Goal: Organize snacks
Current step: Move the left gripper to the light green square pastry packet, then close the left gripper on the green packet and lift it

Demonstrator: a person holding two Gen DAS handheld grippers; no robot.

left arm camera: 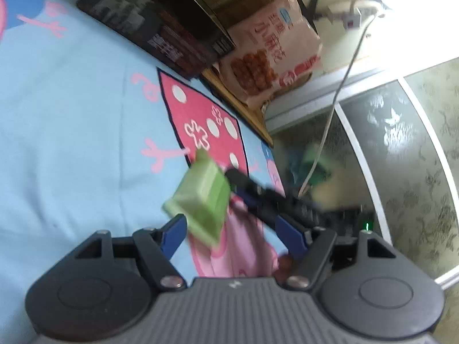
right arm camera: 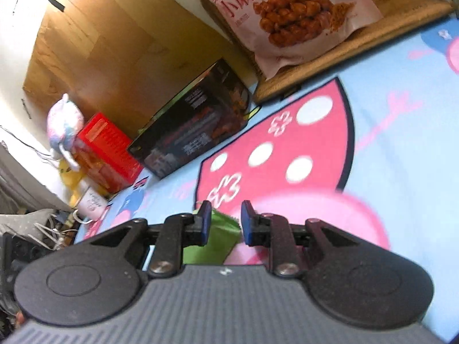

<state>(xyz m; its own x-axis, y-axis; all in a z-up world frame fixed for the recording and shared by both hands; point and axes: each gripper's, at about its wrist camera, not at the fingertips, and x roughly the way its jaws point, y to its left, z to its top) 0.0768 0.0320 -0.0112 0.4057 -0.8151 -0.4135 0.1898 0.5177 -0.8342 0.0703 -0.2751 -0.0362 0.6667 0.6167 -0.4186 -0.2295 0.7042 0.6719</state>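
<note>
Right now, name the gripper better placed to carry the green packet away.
Right. The green packet sits between the pads of the right gripper, though a firm grip is unclear; the left gripper stands open, one pad beside the packet.

A small green snack packet (left arm camera: 200, 197) is seen tilted above the blue cartoon-printed sheet, its outline blurred; in the right wrist view the green packet (right arm camera: 221, 238) shows between the blue pads. A pink bag of fried dough twists (right arm camera: 289, 14) is propped upright on a wooden tray (right arm camera: 344, 54). A dark box (right arm camera: 195, 126) is laid on its side just beside the tray, and a red box (right arm camera: 109, 152) is stood beyond it.
</note>
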